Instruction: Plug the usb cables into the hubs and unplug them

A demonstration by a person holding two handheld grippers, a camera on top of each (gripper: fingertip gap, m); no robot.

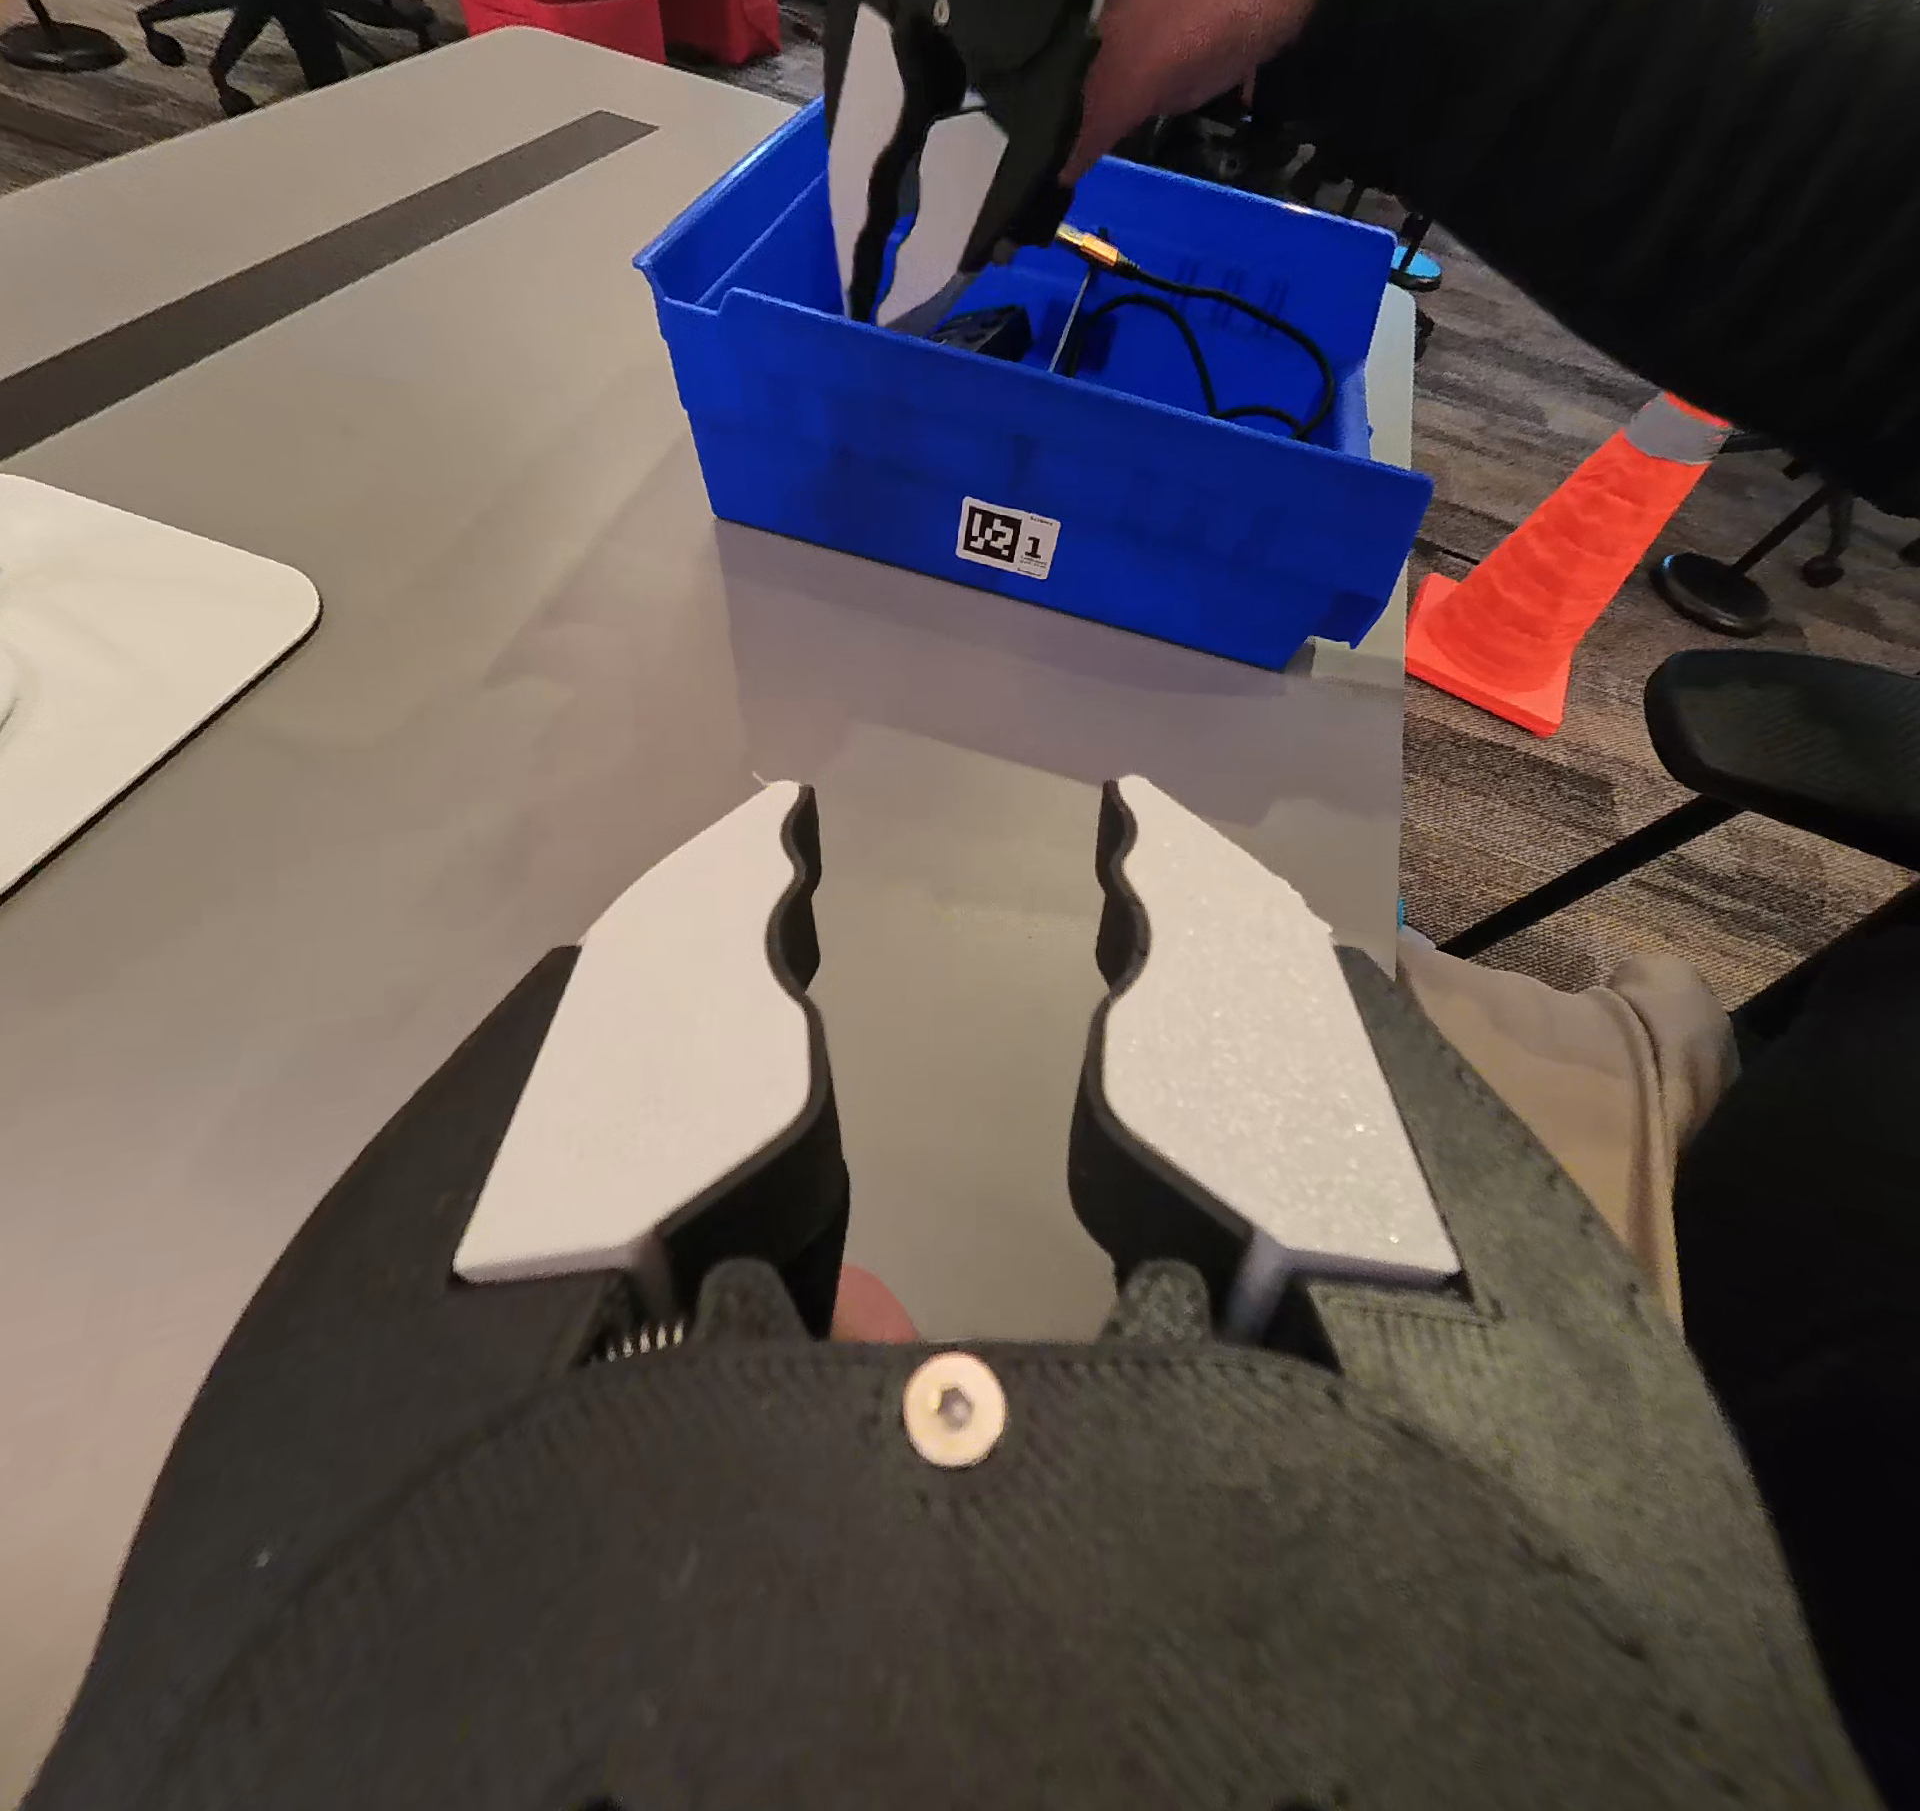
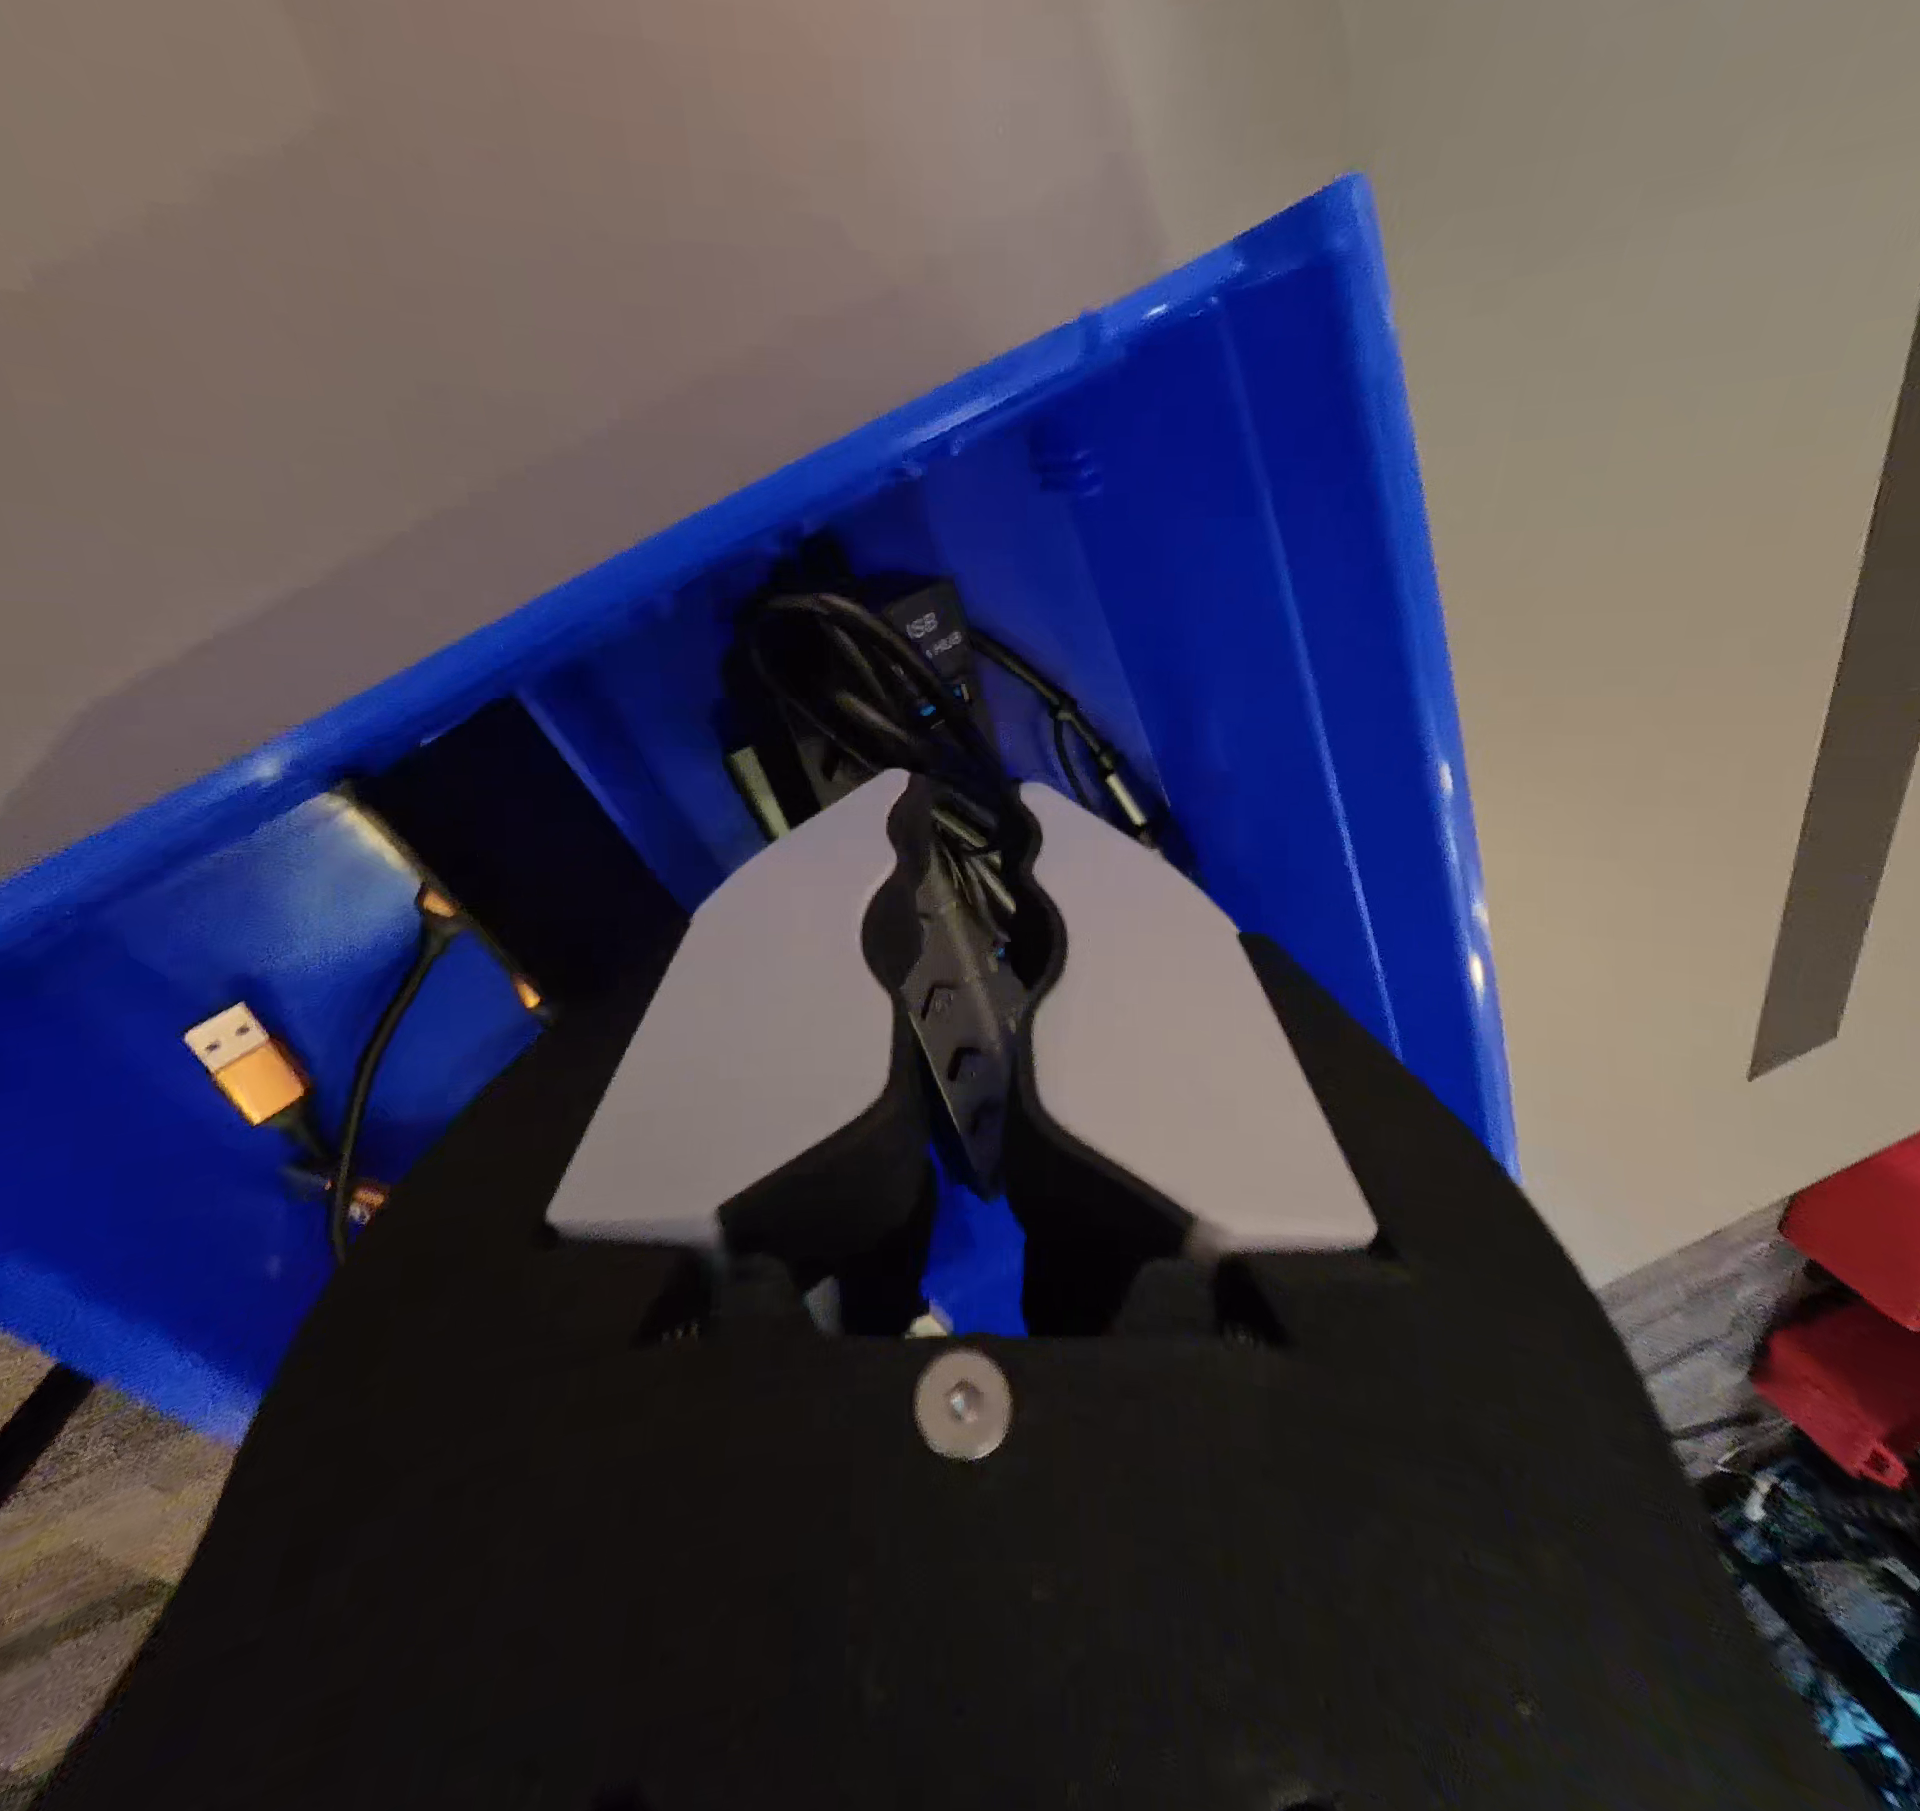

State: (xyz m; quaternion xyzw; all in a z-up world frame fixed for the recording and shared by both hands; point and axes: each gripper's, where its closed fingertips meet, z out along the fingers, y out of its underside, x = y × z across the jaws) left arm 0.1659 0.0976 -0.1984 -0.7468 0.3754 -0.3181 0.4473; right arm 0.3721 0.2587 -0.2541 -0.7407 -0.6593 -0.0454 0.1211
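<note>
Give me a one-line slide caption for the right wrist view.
Right gripper closed on a black USB hub inside the blue bin, an orange-tipped USB cable lying in the neighbouring compartment.

hub: black usb hub point(image 2: 961, 1034), slim, tilted, inside blue bin point(image 2: 1299, 618), clamped by right gripper point(image 2: 961, 831)
cable: black, orange-gold plug point(image 2: 247, 1063), loose in the bin's neighbouring compartment

Black tongs point(image 1: 956, 826), grey pads point(image 1: 665, 1065), dark sleeve point(image 1: 1621, 130).
</note>
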